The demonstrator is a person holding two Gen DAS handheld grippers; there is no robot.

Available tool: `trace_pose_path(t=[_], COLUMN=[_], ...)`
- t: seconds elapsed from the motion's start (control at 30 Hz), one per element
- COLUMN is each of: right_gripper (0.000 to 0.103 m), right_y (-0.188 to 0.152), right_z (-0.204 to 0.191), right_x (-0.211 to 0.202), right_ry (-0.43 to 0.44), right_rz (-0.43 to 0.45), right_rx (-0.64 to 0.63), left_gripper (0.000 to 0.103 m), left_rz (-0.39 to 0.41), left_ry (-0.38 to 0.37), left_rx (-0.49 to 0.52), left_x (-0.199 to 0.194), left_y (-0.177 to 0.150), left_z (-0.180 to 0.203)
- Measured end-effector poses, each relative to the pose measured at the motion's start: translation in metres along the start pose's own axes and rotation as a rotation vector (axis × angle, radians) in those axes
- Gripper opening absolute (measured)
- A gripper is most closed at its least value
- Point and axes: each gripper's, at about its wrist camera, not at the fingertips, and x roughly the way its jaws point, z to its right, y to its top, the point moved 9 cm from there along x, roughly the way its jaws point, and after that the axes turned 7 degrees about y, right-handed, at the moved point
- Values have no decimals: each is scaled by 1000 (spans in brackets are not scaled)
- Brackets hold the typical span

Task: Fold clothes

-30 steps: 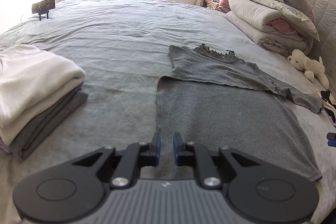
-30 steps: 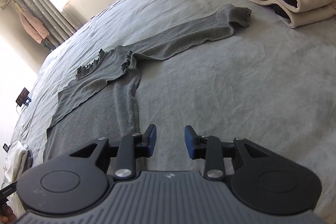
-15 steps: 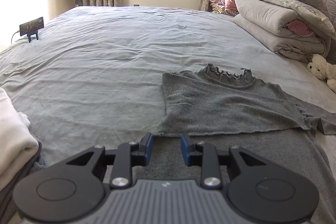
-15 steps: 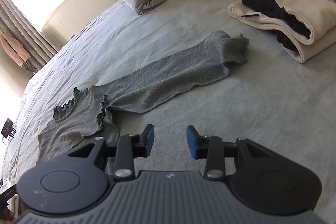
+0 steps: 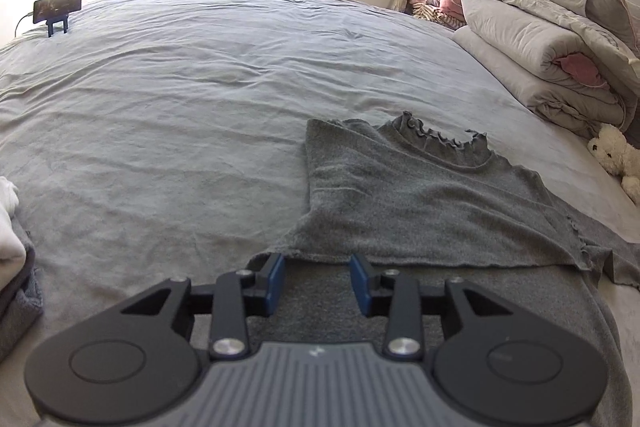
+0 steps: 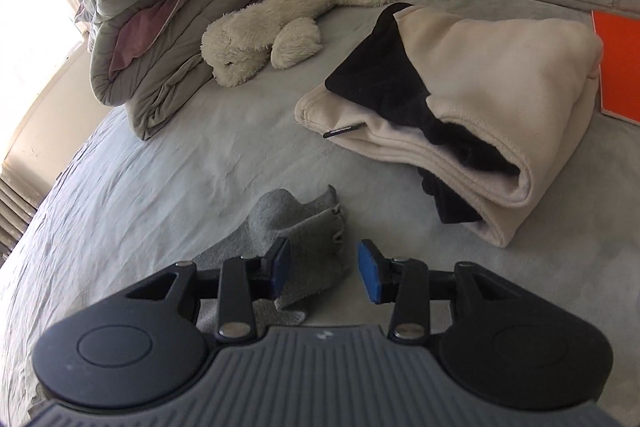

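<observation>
A grey knit sweater [image 5: 420, 203] with a ruffled collar lies flat on the bed, its upper part folded down over the lower part. My left gripper [image 5: 318, 279] hovers right at that folded edge. Its jaws are opening, and the cloth lies under and ahead of the blue pads [image 5: 276, 281], which do not press on it. In the right wrist view the sweater's sleeve cuff [image 6: 308, 227] lies crumpled on the sheet. My right gripper [image 6: 324, 273] stands open over it. The cuff sits between the fingers, close to the left pad [image 6: 280, 271], and is not pinched.
A folded cream fleece with a black garment inside [image 6: 500, 87] lies just right of the cuff. Beyond it are a white plush toy [image 6: 304, 23] and rolled duvets [image 6: 160, 27]. A phone on a stand [image 5: 56, 7] and stacked folded clothes [image 5: 10, 251] sit at the bed's left side.
My left gripper moved forward to the sweater's folded edge and its jaws widened. My right gripper swung along the sleeve to the cuff, near the cream fleece, and its jaws widened slightly.
</observation>
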Motion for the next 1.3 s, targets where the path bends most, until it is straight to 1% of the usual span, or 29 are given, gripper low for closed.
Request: trace_pose_path(t=[0.13, 0.17, 0.2, 0.23, 0.37, 0.57, 0.6, 0.63, 0.7, 0.8, 0.87, 0.97, 1.07, 1.17, 1.23, 1.3], right_gripper=[42, 40, 19, 7, 7, 6, 6, 6, 6, 6, 6, 6, 6, 6, 6, 6], right_y=[-2, -3, -5, -5, 2, 9, 7, 4, -2, -7, -7, 1, 10, 10, 0, -20], right_z=[1, 0, -2, -7, -38, -100, -108, -114, -117, -108, -103, -103, -112, -139, -179, -226], right_x=[16, 19, 20, 18, -1, -46, -49, -48, -40, -28, -26, -38, -51, -68, -85, -97], right_ry=[77, 88, 93, 104, 165, 345, 362, 367, 351, 310, 301, 327, 342, 379, 451, 529], right_rz=[-22, -31, -41, -35, 35, 124, 126, 118, 101, 80, 83, 135, 194, 230, 243, 233], right_rx=[109, 125, 129, 122, 59, -72, -94, -114, -135, -123, -113, -105, -115, -150, -224, -304], left_gripper=[37, 37, 37, 37, 37, 37, 37, 37, 37, 37, 37, 37, 37, 37, 37, 37], left_rz=[-18, -21, -21, -20, -20, -34, -34, -33, -32, -37, -42, -48, -51, -55, -57, -60], left_ry=[10, 12, 14, 14, 12, 17, 17, 17, 19, 20, 16, 5, 1, -11, -19, -19], left_rx=[-2, -6, -9, -13, -31, -48, -53, -59, -68, -78, -90, -123, -177, -221, -246, -278], left_x=[6, 7, 7, 7, 5, 3, 3, 2, 2, 2, 2, 1, 1, 1, 2, 2], left_y=[-2, -3, -3, -2, 0, 1, 1, 2, 3, 3, 4, 7, 12, 16, 19, 20], left_z=[-4, -6, -7, -8, -11, -17, -18, -19, -22, -24, -26, -31, -43, -53, -59, -66])
